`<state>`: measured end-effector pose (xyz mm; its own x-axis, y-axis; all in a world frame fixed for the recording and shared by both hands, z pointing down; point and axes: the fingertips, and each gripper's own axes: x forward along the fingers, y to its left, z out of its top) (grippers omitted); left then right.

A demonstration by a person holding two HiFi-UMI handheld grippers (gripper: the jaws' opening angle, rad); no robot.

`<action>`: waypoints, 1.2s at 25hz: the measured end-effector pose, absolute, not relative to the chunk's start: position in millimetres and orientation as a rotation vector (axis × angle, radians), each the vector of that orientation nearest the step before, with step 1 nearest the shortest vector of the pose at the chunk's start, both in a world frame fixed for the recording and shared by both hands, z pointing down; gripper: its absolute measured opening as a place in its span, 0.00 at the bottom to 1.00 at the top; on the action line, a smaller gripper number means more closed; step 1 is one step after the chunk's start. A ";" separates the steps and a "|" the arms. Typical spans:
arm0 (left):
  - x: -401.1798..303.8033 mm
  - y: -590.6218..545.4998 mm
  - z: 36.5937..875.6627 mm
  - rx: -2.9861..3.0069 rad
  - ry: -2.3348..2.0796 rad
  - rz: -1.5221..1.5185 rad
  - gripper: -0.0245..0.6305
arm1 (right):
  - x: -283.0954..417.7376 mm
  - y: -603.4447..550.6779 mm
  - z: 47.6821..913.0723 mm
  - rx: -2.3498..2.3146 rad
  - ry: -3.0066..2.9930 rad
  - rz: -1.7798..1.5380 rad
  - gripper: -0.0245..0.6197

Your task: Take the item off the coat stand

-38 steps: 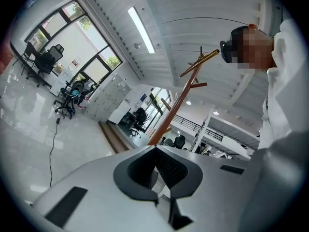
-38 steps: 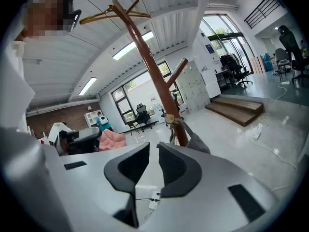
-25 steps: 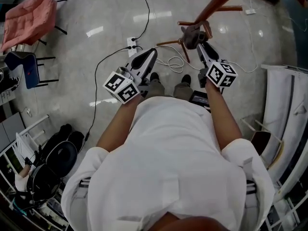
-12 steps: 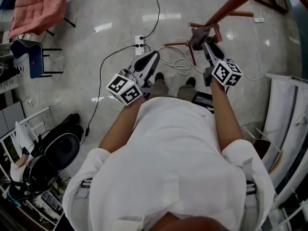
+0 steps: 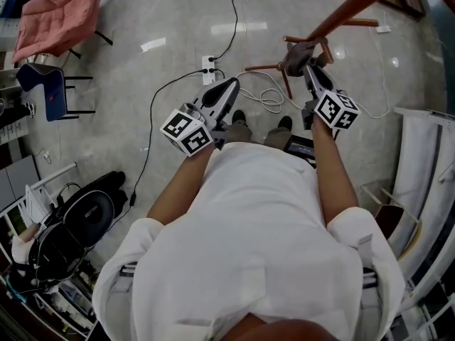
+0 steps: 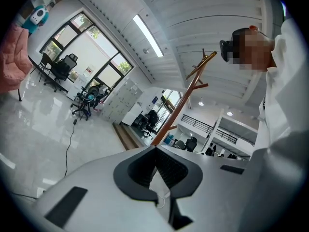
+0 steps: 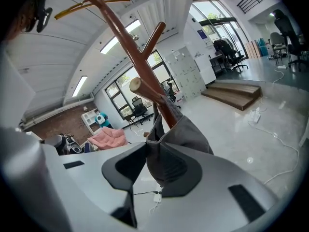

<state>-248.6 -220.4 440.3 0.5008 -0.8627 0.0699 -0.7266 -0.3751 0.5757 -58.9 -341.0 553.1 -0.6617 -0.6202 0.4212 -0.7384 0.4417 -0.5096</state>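
Grey cloth item (image 7: 179, 138): hangs from a short peg on the wooden coat stand (image 7: 143, 74), above the glossy floor (image 5: 135, 27).
Right hand-held gripper (image 7: 155, 144): angled a little downward at the peg; its jaws have just been closing, and the cloth's lower fold sits between them, pinched at the tips.
Left hand-held gripper (image 6: 155, 148): held level beside the person's body, well apart from the stand; its jaw tips are together with nothing between them.
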 end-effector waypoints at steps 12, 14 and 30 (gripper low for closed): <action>-227.7 -227.1 429.4 2.310 -1.135 -0.354 0.06 | -22.8 -316.6 520.6 1.360 -2.526 0.979 0.15; -218.4 -218.2 424.6 2.334 -1.098 -0.356 0.06 | -12.2 -302.2 509.2 1.393 -2.534 0.949 0.15; -200.4 -221.3 436.5 2.367 -0.894 -0.303 0.06 | 7.0 -272.6 476.1 1.517 -2.557 0.865 0.15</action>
<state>-200.4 -221.3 436.5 0.7492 -0.6623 -0.0061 -0.5293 -0.6043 0.5956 7.0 -272.6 476.1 -0.5189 -0.7963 0.3110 -0.8215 0.3640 -0.4389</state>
